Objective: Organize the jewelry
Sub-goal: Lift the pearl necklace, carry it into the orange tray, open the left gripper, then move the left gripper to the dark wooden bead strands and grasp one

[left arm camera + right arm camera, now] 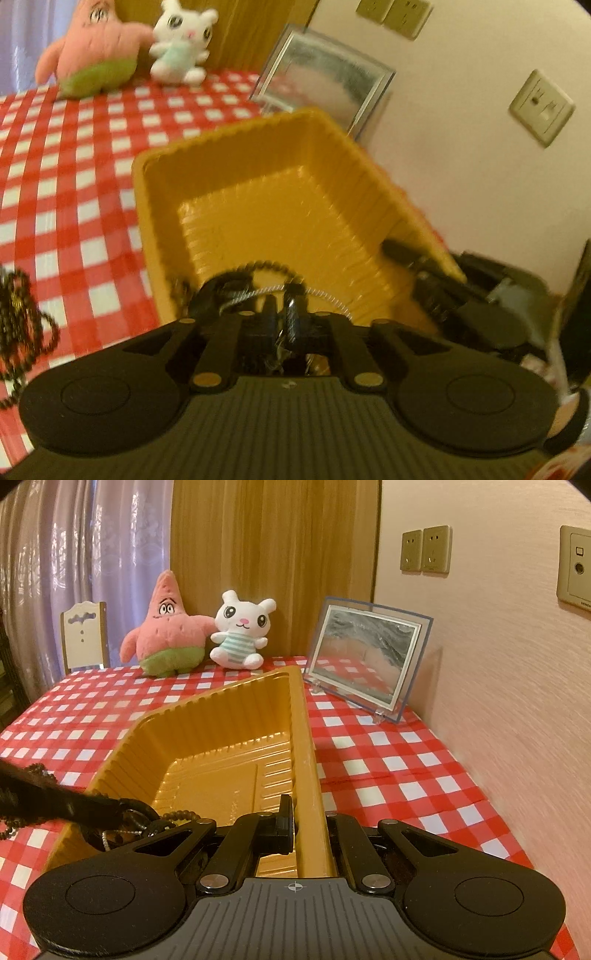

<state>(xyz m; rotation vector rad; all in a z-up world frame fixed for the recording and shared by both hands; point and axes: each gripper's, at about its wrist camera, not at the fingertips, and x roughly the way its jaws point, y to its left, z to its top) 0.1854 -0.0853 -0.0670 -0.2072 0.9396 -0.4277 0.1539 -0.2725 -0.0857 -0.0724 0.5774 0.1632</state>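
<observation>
Right tool point(308, 827) pinched shut on yellow tray's point(221, 716) side wall, to steady it. Left tool point(282, 314) gripped 2 chains point(266, 291) (over tray's near end), ready to drop.

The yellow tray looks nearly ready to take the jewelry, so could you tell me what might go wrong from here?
1. The beaded chains in the left gripper hang over the near rim of the yellow tray; they could drape outside it when let go.
2. The right gripper clamps the thin wall; a tug could tip the tray.
3. More beads lie on the checkered tablecloth and could snag.
</observation>
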